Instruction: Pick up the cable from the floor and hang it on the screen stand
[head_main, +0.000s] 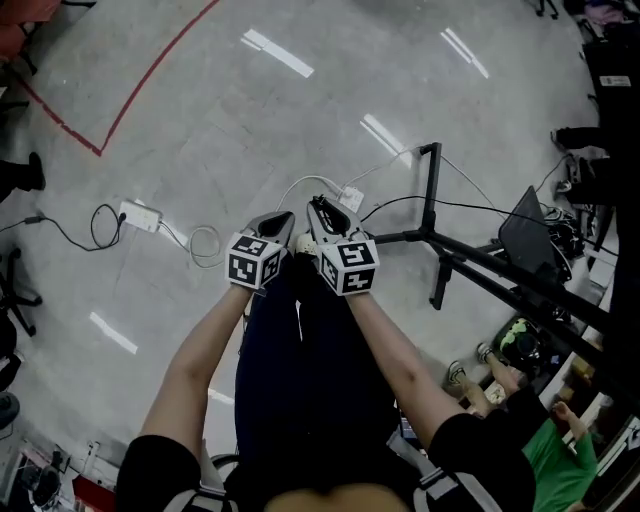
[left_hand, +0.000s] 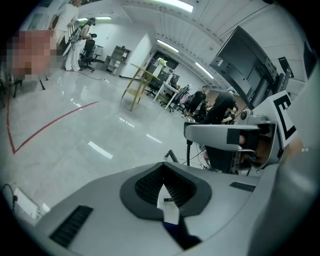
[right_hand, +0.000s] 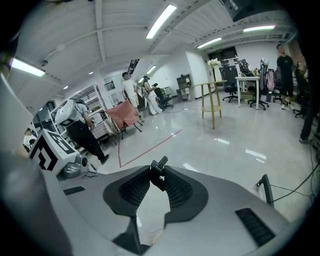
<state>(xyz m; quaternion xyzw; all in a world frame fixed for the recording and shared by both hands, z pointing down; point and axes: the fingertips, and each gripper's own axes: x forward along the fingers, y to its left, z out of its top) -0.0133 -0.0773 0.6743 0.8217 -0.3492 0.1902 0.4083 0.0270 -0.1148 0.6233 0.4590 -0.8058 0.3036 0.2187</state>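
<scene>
A white cable (head_main: 205, 245) lies in loops on the grey floor, running from a white power strip (head_main: 140, 215) toward a small white adapter (head_main: 351, 197). The black screen stand (head_main: 432, 200) rises just right of it, and a thin black cable (head_main: 480, 208) trails from its post. Both grippers are held side by side above the floor. My right gripper (head_main: 318, 207) (right_hand: 157, 172) is shut on a small black plug-like piece (right_hand: 159, 164) that pokes out past its tips. My left gripper (head_main: 283, 218) (left_hand: 164, 169) has its tips together. Whether anything thin is pinched there is hidden.
A red line (head_main: 130, 100) is taped on the floor at the far left. The stand's black legs (head_main: 470, 260) spread to the right, with a dark screen (left_hand: 245, 60) above. A seated person in green (head_main: 555, 460) and clutter are at lower right. Wooden stools (right_hand: 211, 102) and office chairs stand farther off.
</scene>
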